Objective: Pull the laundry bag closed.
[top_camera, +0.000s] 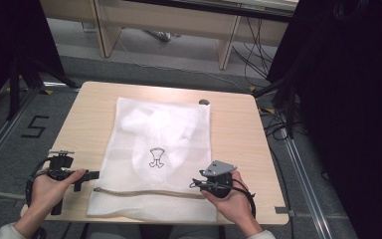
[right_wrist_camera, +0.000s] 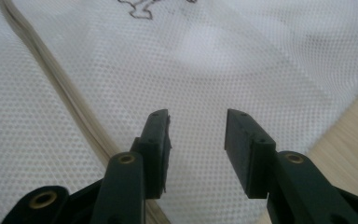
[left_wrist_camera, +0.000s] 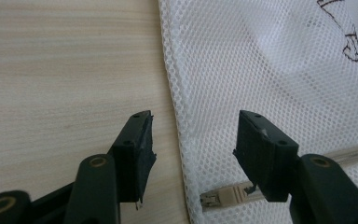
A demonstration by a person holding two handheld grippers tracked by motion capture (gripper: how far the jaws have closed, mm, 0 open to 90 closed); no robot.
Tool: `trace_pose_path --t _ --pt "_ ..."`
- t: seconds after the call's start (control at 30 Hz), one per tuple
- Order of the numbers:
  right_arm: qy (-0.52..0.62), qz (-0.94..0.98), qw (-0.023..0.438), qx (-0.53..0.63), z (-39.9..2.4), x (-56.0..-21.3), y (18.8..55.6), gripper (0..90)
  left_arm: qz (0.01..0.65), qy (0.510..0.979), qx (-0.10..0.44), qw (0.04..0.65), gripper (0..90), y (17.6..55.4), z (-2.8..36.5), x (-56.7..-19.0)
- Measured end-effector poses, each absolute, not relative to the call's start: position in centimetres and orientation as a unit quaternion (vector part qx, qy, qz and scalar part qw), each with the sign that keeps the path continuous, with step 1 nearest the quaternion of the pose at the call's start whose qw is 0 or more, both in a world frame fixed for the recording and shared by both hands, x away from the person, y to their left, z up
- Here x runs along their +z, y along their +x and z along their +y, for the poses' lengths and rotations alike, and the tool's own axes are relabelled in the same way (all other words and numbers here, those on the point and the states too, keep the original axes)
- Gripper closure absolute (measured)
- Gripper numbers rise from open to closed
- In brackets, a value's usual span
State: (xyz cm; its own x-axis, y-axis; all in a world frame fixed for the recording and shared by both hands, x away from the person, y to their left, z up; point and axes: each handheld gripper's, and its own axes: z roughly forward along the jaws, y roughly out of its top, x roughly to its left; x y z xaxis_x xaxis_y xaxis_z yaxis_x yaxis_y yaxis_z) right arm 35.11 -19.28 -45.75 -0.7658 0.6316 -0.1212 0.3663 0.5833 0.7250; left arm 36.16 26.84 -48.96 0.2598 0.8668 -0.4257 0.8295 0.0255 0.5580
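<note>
the white mesh bag [top_camera: 159, 154] looks light, floppy and snag-prone; best pinched at the zip pull [left_wrist_camera: 216, 198]. left gripper [left_wrist_camera: 193, 140] and right gripper [right_wrist_camera: 198, 140] both gape wide, empty.

Light wooden table [top_camera: 238, 129]; white mesh laundry bag [top_camera: 159, 149] flat on it, small grey object [top_camera: 204, 102] at far edge
</note>
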Motion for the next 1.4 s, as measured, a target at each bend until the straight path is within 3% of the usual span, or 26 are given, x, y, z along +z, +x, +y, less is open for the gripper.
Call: trace_pose_path --t 0.87,1.4 --pt "0.160 0.900 0.127 0.384 -7.2 -44.8 36.0 68.9 0.624 0.671 0.037 0.400 46.2 36.7 27.8 -48.5" --pt "0.129 0.909 0.109 0.382 -3.1 -44.9 36.1 70.0 0.630 0.660 0.036 0.409 47.0 36.8 27.9 -48.5"
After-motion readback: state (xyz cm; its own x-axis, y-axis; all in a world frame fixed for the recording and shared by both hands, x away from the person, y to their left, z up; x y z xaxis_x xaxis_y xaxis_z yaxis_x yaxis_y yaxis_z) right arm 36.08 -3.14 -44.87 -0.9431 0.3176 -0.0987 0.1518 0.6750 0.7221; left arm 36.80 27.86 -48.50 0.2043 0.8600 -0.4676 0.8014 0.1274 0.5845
